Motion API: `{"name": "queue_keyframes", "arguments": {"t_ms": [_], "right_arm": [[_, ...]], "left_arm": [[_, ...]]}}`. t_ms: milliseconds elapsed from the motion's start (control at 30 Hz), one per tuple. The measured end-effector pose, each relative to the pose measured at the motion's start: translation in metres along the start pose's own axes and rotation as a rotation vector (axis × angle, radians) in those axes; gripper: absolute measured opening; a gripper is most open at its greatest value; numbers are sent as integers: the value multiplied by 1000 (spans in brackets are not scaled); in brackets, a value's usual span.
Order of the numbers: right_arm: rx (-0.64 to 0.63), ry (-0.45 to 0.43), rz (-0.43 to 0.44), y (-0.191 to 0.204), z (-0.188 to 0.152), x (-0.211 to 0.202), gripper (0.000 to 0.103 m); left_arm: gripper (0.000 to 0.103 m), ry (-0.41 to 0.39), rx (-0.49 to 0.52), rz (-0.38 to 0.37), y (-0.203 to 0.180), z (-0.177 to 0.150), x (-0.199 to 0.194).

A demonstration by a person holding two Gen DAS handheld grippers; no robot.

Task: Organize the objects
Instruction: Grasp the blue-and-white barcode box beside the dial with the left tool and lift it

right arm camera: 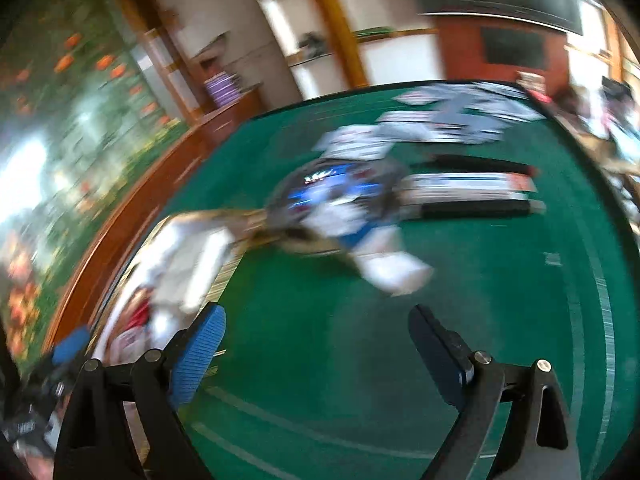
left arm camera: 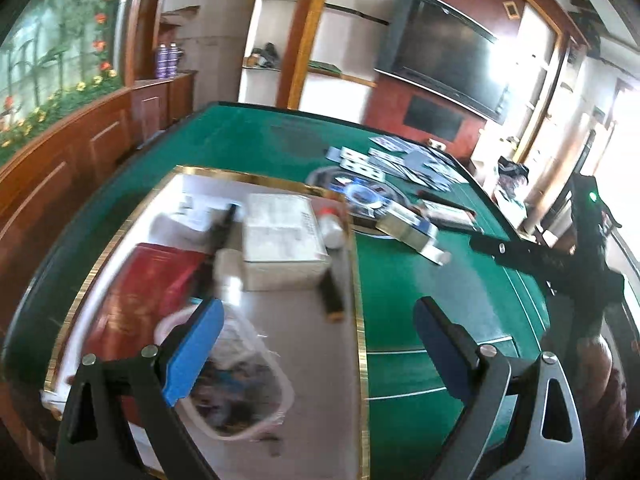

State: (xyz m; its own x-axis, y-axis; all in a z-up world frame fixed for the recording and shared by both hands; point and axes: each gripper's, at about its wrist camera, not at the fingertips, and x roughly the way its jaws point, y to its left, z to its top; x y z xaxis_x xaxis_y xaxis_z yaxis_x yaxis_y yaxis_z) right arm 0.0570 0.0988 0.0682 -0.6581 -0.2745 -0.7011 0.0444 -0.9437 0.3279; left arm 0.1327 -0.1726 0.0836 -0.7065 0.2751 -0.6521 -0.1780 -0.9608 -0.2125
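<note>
A gold-rimmed tray (left arm camera: 358,280) on the green table (left arm camera: 420,280) holds a white box (left arm camera: 284,236), a red box (left arm camera: 140,292), a small white bottle (left arm camera: 332,226), a black bar (left arm camera: 332,296) and a clear plastic bag (left arm camera: 236,380). My left gripper (left arm camera: 316,344) is open and empty above the tray's near right part. A blue-and-white card box (left arm camera: 412,232) lies beside the tray. My right gripper (right arm camera: 316,344) is open and empty over bare green felt; that view is blurred. The card box (right arm camera: 360,232) lies ahead of it.
Playing cards (left arm camera: 404,162) are spread at the table's far side, also blurred in the right wrist view (right arm camera: 452,116). A round dish (left arm camera: 360,192) and long dark boxes (left arm camera: 448,208) lie past the tray. The right gripper's black body (left arm camera: 560,260) shows at the table's right edge. Wooden cabinets stand left.
</note>
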Motion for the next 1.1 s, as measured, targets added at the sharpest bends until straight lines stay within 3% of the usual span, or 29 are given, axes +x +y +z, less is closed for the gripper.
{"name": "queue_keyframes", "arguments": {"t_ms": [267,500,567,633,767,967,1100], "right_arm": [[171,-35,-98,-84,21,2,96],[190,-136,-167,-116,56,1,96],[199,-171,-177,-125,54,-1,96],[227,-151,-181,-135,49,1,96],[282,-163,-136,-142,46,-4,96],[255,-142,-114,-132,45,1,96],[247,-140,-107,-130,45,2,96]], "left_arm": [[95,67,89,-28,-49,-4,26],[95,128,129,-59,-87,6,53],[95,149,109,-59,-96,13,69],[95,154,89,-51,-105,23,85],[95,161,23,-30,-119,40,122],[95,160,-142,66,-116,67,179],[95,122,-188,180,-114,80,206]]}}
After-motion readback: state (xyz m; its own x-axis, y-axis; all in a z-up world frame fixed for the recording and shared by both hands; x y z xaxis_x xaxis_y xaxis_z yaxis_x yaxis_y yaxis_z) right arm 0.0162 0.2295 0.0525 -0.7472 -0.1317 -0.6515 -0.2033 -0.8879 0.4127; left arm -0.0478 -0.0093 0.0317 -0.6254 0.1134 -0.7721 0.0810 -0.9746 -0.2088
